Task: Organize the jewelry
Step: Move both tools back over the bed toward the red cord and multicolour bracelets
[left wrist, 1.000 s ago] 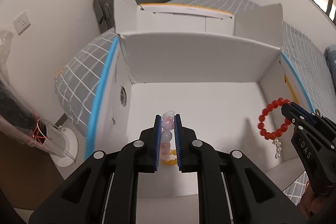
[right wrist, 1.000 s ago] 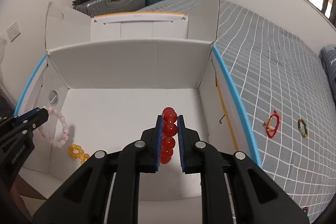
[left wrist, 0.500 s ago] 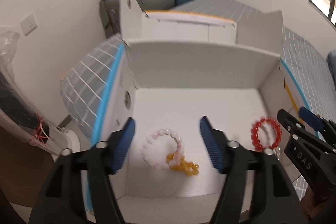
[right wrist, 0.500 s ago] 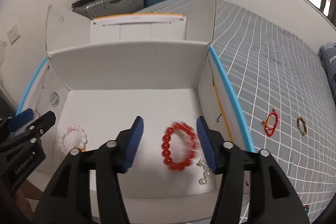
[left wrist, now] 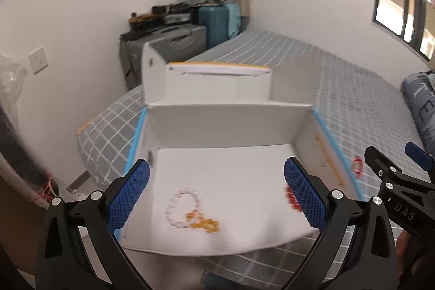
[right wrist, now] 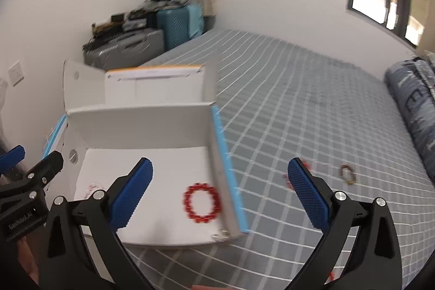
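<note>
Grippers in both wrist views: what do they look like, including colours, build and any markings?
Both are alike: the left gripper and right gripper have matte black, angular arms with triangular cut-outs and silver screw heads. The jaws carry blue pads with a fine cross-hatched texture. Seen from the other camera, each body shows white lettering, partly readable as "DAS" on the right one and "GenRobot.AI" on the left. No cables or sleeves visible.
</note>
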The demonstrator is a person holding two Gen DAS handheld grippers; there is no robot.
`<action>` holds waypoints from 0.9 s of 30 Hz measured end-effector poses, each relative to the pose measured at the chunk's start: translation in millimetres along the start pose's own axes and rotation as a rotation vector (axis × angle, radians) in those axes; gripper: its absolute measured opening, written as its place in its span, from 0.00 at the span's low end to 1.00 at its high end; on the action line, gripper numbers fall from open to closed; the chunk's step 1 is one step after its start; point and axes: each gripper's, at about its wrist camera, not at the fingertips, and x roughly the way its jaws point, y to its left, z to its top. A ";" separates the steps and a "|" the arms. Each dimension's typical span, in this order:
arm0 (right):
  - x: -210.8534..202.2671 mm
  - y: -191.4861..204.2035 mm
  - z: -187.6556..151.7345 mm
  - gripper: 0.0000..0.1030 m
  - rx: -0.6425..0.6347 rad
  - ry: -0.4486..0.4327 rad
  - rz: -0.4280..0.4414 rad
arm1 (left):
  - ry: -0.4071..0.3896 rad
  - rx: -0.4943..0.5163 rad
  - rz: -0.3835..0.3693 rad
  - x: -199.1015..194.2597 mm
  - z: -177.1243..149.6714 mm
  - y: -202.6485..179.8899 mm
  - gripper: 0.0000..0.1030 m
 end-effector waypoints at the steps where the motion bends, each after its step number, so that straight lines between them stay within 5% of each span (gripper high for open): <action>1: -6.7 -10.1 -2.0 0.93 0.008 -0.007 -0.006 | -0.008 0.007 -0.014 -5.2 -1.2 -6.8 0.95; 18: -69.1 -203.1 -111.1 0.93 0.195 0.031 -0.241 | 0.020 0.210 -0.361 -34.8 -72.2 -186.8 0.95; 27: -67.9 -264.1 -173.2 0.93 0.274 0.093 -0.312 | 0.113 0.309 -0.451 -6.0 -136.7 -257.3 0.95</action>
